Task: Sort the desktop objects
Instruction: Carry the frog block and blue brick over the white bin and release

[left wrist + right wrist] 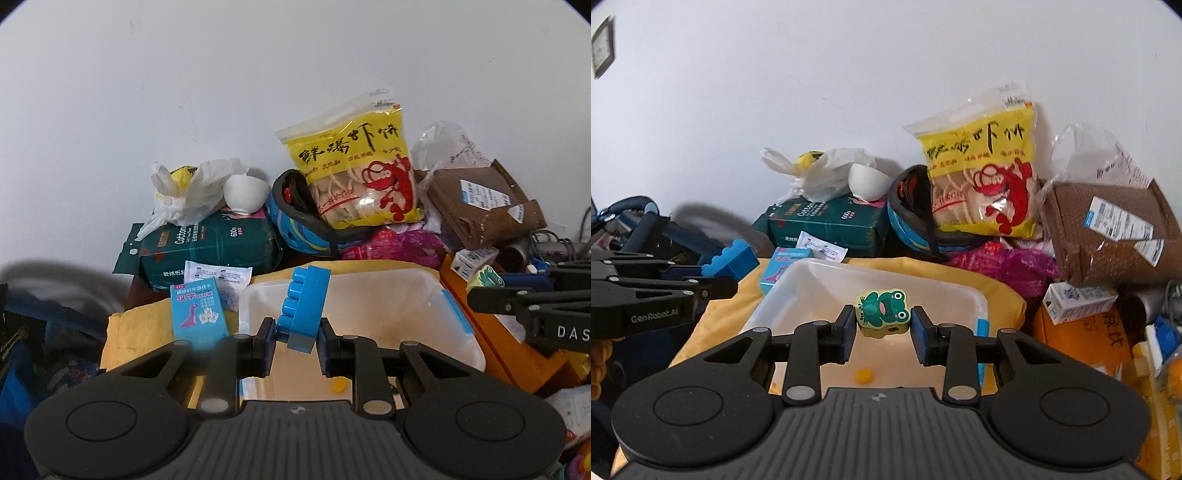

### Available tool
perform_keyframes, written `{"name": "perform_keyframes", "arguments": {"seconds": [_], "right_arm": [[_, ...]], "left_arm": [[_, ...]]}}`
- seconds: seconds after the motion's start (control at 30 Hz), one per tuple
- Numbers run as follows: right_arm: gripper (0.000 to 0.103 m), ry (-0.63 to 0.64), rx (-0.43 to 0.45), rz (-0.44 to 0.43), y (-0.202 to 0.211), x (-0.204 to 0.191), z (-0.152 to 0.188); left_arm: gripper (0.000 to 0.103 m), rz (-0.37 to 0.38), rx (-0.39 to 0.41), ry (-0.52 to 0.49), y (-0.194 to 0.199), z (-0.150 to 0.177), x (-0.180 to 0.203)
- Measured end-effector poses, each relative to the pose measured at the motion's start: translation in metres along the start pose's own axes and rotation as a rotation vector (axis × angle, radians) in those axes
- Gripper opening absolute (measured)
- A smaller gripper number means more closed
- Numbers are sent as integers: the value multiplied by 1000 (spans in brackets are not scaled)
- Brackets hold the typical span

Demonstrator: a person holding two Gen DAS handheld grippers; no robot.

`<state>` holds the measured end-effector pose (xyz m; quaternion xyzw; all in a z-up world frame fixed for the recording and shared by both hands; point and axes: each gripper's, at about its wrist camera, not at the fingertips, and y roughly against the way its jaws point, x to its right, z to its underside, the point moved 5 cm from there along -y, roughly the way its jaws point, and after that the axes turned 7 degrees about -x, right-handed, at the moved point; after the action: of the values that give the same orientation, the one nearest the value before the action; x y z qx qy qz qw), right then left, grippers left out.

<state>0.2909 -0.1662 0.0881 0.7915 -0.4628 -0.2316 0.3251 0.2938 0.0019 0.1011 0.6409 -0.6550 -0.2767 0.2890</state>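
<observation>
My left gripper (298, 332) is shut on a blue studded toy brick (303, 306), held tilted over the near left corner of a white plastic bin (406, 295). In the right wrist view, my right gripper (883, 325) is shut on a green frog block (882, 308) above the same white bin (798, 288). A small yellow piece (864, 375) lies on the bin's floor. The blue brick (733, 256) also shows at the left of the right wrist view, outside the bin's left rim.
Against the wall stand a yellow shrimp-cracker bag (354, 166), a blue helmet (303, 225), a green cotton-tissue pack (210, 251) with a white bowl (243, 194) on it, and a cardboard box (484, 203). A blue card box (195, 314) lies left of the bin, an orange box (1082, 339) right.
</observation>
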Motion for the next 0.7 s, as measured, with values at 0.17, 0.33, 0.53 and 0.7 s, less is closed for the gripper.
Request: {"name": "perform_keyframes", "arguments": {"seconds": [0.17,0.33,0.53,0.7], "right_arm": [[36,-139,-47,-11,-16,18,2],[36,-132,-65,1,-25,16,0],[36,-110,-66,2,-29,13,-5],[37,-114,-70,21,-31,18,-6]], "left_arm": [[26,-18,-56,19,-19,-11,-4],[26,-19,-77,36,-29,-12,-1],[26,-2,-79,27,-35,-14,9],[27,-10,-70,23,-35,-18,11]]}}
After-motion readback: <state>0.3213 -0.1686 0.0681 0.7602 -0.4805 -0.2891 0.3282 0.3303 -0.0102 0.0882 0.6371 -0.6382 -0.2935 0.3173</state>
